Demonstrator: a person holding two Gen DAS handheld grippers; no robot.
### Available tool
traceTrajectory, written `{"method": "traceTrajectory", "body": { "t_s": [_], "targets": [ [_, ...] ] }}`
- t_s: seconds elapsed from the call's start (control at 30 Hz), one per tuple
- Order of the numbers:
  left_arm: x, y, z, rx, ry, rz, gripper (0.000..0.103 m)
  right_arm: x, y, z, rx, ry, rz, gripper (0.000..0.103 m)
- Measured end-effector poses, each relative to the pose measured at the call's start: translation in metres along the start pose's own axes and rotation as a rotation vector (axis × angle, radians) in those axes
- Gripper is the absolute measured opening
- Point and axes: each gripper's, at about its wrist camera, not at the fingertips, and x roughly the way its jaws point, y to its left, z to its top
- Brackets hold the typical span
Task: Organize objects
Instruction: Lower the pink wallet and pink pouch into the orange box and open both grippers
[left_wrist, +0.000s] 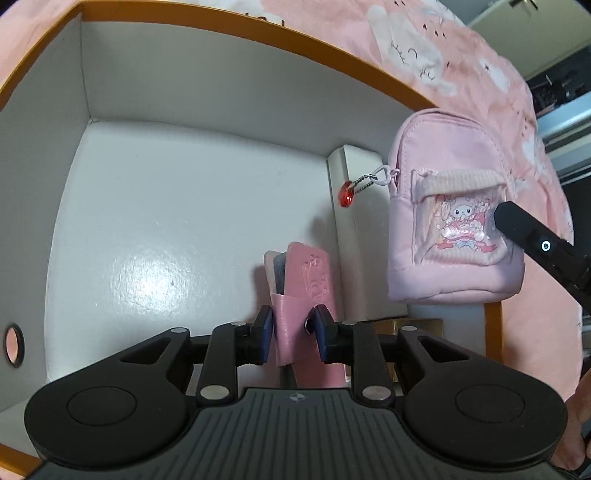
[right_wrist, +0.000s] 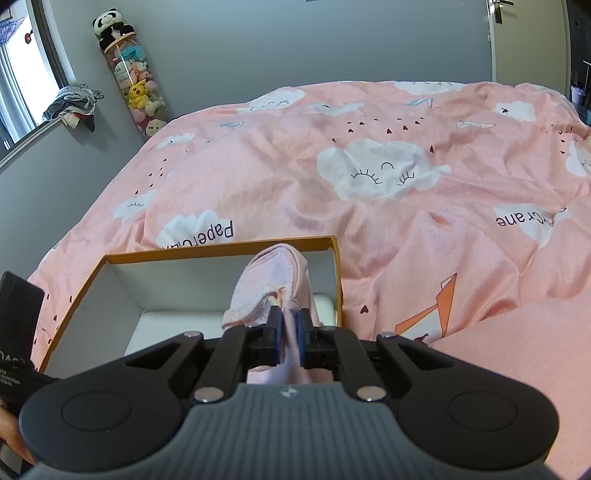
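- Box (left_wrist: 192, 122), orange outside and white inside, fills the upper and left part of the left wrist view; it rests on a pink bedspread (right_wrist: 406, 177) printed with white clouds.
- Left gripper (left_wrist: 291, 326), at lower centre of its own view, has its blue pads (left_wrist: 266, 325) pressed on both sides of a pink card holder (left_wrist: 301, 284), closed firmly onto it. The holder stands upright inside the box, with cards showing at its top edge.
- Pink mini backpack (left_wrist: 447, 206) hangs at the right of the left wrist view, above the box's right rim, with a cartoon print on its front pocket. A red bead charm (left_wrist: 347, 198) dangles on a short chain from its zipper, to the left of the bag.
- Right gripper (right_wrist: 290, 338), at lower centre of its own view, is pinched nearly closed on the backpack's fabric; one of its black fingers (left_wrist: 524, 229) reaches the bag from the right edge of the left wrist view.
- White block (left_wrist: 351, 221) stands against the box's right inner wall, behind the charm.
- Clear tube of plush toys (right_wrist: 136, 77) topped by a panda stands in the upper left of the right wrist view, against a grey wall.
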Motion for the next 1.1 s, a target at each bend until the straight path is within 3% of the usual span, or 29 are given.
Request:
{"method": "traceTrajectory", "body": {
  "t_s": [0.4, 0.53, 0.67, 0.77, 0.93, 1.1],
  "targets": [
    [0.019, -0.009, 0.014, -0.025, 0.13, 0.054, 0.035, -0.004, -0.002, -0.001, -0.002, -0.013, -0.006, 0.009],
    [0.016, -0.003, 0.012, -0.033, 0.149, 0.037, 0.036, -0.005, -0.004, -0.003, 0.014, -0.002, 0.009, 0.009],
    [-0.003, -0.001, 0.004, 0.014, 0.072, 0.051, 0.036, -0.003, -0.005, -0.006, 0.034, 0.015, 0.032, 0.009],
    [-0.026, 0.005, -0.005, 0.021, -0.005, 0.016, 0.036, -0.002, -0.005, -0.008, 0.053, 0.035, 0.058, 0.009],
    [-0.073, 0.016, -0.021, 0.045, -0.202, 0.031, 0.036, 0.009, -0.002, -0.014, 0.133, 0.125, 0.162, 0.009],
    [-0.088, 0.02, -0.028, 0.049, -0.264, 0.023, 0.036, 0.024, 0.007, -0.027, 0.175, 0.221, 0.192, 0.009]
  ]
}}
